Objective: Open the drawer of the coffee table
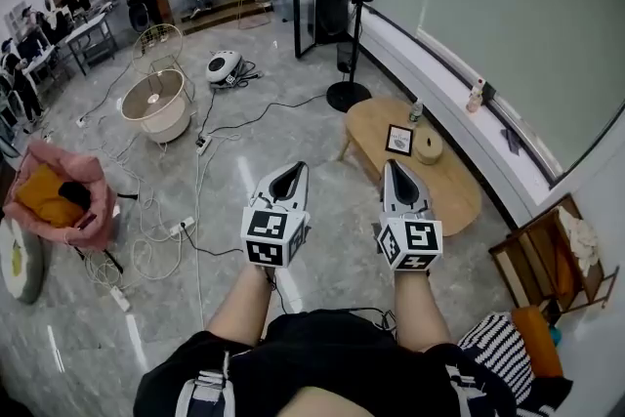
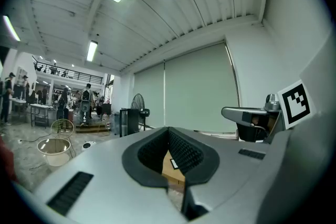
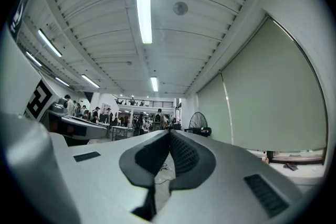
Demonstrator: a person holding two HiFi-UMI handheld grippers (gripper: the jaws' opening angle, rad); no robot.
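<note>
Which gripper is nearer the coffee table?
Right. The right gripper sits by the coffee table edge in the head view; the left gripper is over floor, left of it.

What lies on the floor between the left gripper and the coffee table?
Nothing. In the head view, the floor between the left gripper and the coffee table is bare, glossy tile.

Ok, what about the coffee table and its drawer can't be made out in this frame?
- Drawer front: head view sees only the coffee table top from above; no handle shows.
- Table's near end: head view, covered by the right gripper.
- Left gripper view: only a wooden sliver shows between the jaws.
- Right gripper view: table out of frame.
</note>
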